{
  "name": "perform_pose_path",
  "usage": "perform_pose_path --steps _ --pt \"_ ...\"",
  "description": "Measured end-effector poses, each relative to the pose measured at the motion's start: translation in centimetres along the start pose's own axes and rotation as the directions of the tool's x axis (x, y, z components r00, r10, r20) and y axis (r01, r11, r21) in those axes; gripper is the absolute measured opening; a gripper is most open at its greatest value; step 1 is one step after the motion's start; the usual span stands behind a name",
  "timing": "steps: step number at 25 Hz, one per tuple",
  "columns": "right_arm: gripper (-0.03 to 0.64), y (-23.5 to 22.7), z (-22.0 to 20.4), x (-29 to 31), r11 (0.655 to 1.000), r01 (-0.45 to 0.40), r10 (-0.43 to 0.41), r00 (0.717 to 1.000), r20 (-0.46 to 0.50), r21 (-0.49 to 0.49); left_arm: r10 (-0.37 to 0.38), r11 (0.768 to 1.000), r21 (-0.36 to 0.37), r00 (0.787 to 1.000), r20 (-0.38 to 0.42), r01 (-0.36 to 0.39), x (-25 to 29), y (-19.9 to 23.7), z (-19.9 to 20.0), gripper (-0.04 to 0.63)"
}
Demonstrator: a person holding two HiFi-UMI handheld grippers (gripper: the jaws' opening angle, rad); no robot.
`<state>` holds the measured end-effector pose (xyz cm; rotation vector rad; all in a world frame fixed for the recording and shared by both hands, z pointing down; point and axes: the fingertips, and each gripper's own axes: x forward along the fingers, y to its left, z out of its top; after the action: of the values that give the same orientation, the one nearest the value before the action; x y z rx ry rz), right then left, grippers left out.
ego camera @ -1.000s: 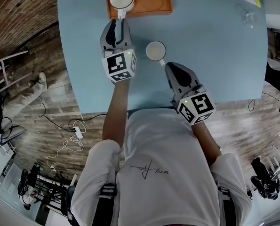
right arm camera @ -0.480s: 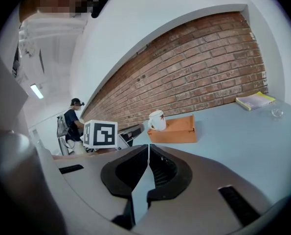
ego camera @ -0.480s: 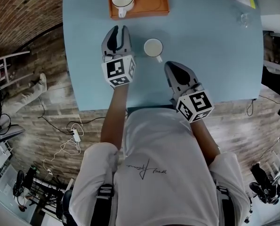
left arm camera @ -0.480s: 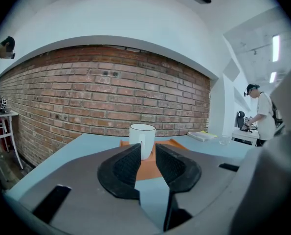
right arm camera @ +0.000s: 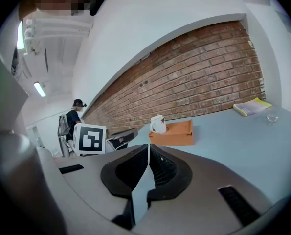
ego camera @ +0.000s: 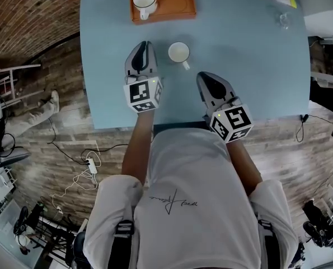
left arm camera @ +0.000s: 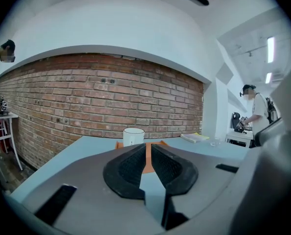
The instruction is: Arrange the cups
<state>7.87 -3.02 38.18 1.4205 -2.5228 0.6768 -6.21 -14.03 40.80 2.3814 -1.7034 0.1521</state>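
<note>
White cup (ego camera: 179, 52) stands on the counter (ego camera: 256, 66) just ahead-left of the closed right hand-held gripper (ego camera: 202, 75), handle pointing toward it; left hand-held gripper (ego camera: 145, 44), empty jaws just narrowed to a slit, flanks it; second cup (ego camera: 144, 0) sits on the tray (ego camera: 177, 7).

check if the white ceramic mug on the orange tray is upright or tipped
Upright: the white ceramic mug stands on its base on the orange tray, open rim facing up.
</note>
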Motion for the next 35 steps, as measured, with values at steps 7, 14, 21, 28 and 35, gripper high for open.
perform_pose_path --steps 7,14,21,28,35 --pt "0.021 0.7 -0.8 -1.3 1.0 -0.013 0.013 1.0 0.018 -0.015 -0.016 1.0 -0.02 1.0 0.015 0.016 -3.1 -1.7 0.1 0.028" --pt "0.02 1.4 -2.1 -2.2 0.998 -0.037 0.038 0.999 0.017 -0.046 -0.023 0.998 -0.051 0.999 0.033 0.025 -5.8 -3.3 0.3 0.012" --pt "0.021 2.0 -3.6 -1.9 0.993 -0.044 0.047 0.999 0.024 -0.109 -0.04 0.997 -0.064 0.999 0.023 0.042 -7.7 -4.7 -0.4 0.009" --pt "0.021 1.2 -4.5 -1.8 0.985 0.008 0.005 0.997 0.077 -0.17 -0.036 0.994 -0.1 0.999 0.021 0.038 -8.8 -5.2 -0.8 0.009" --pt "0.021 1.5 -5.2 -0.7 0.979 -0.002 0.023 0.994 0.103 -0.202 -0.03 0.996 -0.08 1.0 0.009 0.031 -9.0 -5.0 -0.9 0.009"
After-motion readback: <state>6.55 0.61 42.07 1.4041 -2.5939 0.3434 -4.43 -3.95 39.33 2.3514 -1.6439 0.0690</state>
